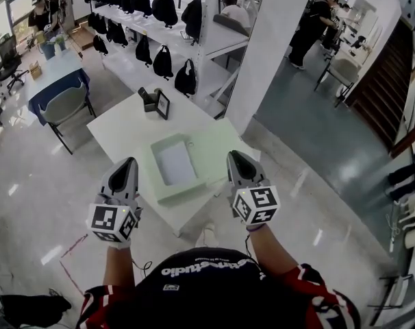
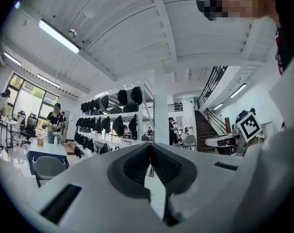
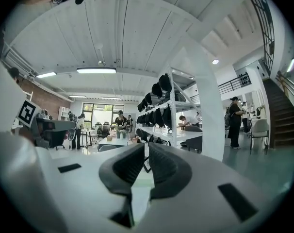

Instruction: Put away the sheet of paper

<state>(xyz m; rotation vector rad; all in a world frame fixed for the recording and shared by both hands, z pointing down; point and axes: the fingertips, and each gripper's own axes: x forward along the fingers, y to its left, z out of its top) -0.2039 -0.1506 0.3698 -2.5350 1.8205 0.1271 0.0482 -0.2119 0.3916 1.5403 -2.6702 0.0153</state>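
Observation:
A white sheet of paper [image 1: 174,163] lies inside a shallow pale green file box [image 1: 165,188] on the white table [image 1: 122,125]. The box's green flap [image 1: 214,148] lies open to the right. My left gripper [image 1: 127,162] hovers level at the box's left side, jaws shut and empty; its tips [image 2: 150,147] meet. My right gripper [image 1: 235,155] hovers level over the flap at the box's right. A narrow slit shows between its tips [image 3: 146,147], with nothing in it. Neither gripper touches the paper.
A black desk stand with a small frame [image 1: 155,101] sits at the table's far end. Behind it are white shelves hung with black bags [image 1: 163,60] and a white pillar [image 1: 272,53]. A blue-covered table and grey chair [image 1: 62,103] stand at the left. People work in the background.

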